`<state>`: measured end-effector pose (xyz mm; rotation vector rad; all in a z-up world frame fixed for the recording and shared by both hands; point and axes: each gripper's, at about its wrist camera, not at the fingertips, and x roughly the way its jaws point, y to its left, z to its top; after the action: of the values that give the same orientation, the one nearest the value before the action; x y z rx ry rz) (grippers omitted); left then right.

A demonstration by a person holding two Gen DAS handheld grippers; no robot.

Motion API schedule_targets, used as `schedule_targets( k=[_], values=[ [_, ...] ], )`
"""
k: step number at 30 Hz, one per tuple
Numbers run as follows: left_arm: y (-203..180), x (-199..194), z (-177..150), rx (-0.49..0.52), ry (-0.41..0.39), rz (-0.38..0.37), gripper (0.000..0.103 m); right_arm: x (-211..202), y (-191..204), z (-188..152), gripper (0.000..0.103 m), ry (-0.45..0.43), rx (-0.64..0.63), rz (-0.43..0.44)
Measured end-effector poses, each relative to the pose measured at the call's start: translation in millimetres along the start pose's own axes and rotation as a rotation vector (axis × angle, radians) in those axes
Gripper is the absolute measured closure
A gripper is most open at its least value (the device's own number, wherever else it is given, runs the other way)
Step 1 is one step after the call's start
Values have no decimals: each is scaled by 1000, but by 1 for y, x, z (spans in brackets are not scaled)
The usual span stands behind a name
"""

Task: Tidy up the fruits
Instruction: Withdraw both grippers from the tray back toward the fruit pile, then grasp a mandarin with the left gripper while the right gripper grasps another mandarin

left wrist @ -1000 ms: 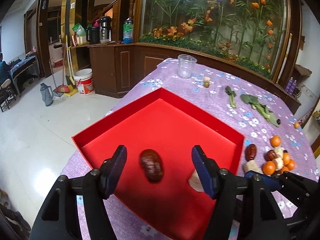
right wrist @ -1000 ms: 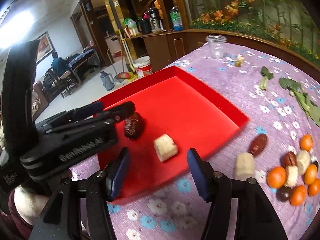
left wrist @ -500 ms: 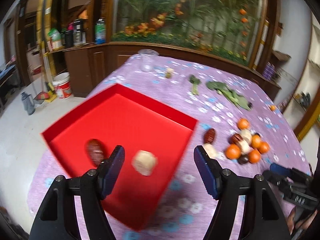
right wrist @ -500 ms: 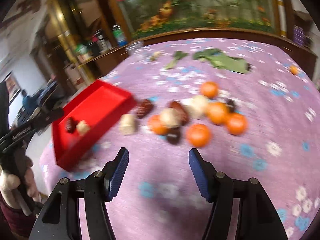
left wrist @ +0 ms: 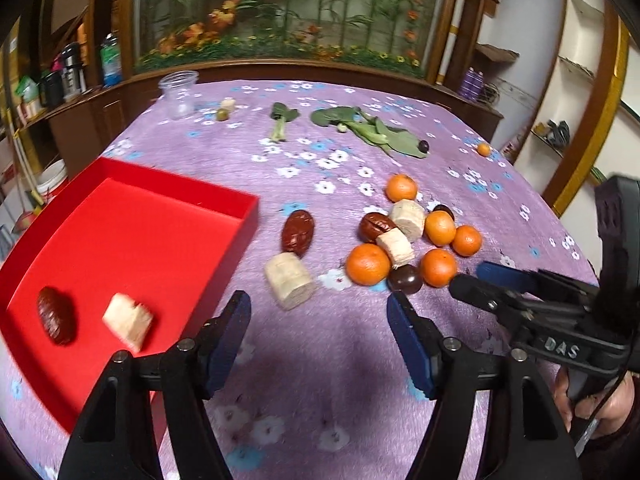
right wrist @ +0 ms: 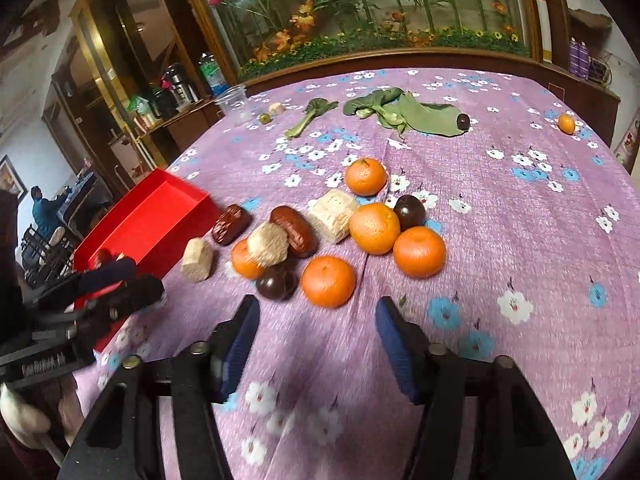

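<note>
Fruits [right wrist: 336, 236] heaped mid-table beside red tray [left wrist: 168, 196] | two pieces [left wrist: 92, 318] already trayed, most left | left gripper [left wrist: 318, 336] and right gripper [right wrist: 314, 334] jaws closing, nothing held between.

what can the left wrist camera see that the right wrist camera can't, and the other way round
Only the left wrist view shows the red tray's floor, with a red date and a pale chunk lying in it.

Only the right wrist view shows a seated person in the far room.

Both show the purple floral tablecloth, the cluster of oranges, dates and pale chunks on it, the leafy greens, the clear jar, and each other's hand-held gripper: the right hand-held gripper and the left hand-held gripper, both with closing jaws and nothing between them.
</note>
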<state>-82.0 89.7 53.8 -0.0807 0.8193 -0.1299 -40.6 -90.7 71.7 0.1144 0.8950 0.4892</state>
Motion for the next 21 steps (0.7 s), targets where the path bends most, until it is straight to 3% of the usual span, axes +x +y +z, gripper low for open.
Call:
schedule_targets(
  k=[1, 6, 11, 18, 21],
  values=[
    [-2, 4, 1, 12, 8, -9, 47, 3, 0, 2, 47, 5, 1, -2],
    [-9, 30, 10, 39, 57, -48, 59, 16, 0, 9, 47, 21, -3, -15],
    [-26, 48, 22, 106, 75, -83, 63, 25, -4, 11, 48, 42, 9, -14],
    [-32, 64, 27, 175, 89, -136, 64, 27, -13, 15, 62, 56, 34, 10],
    [-32, 65, 28, 203, 95, -149, 66, 26, -12, 14, 63, 57, 31, 14]
  ],
)
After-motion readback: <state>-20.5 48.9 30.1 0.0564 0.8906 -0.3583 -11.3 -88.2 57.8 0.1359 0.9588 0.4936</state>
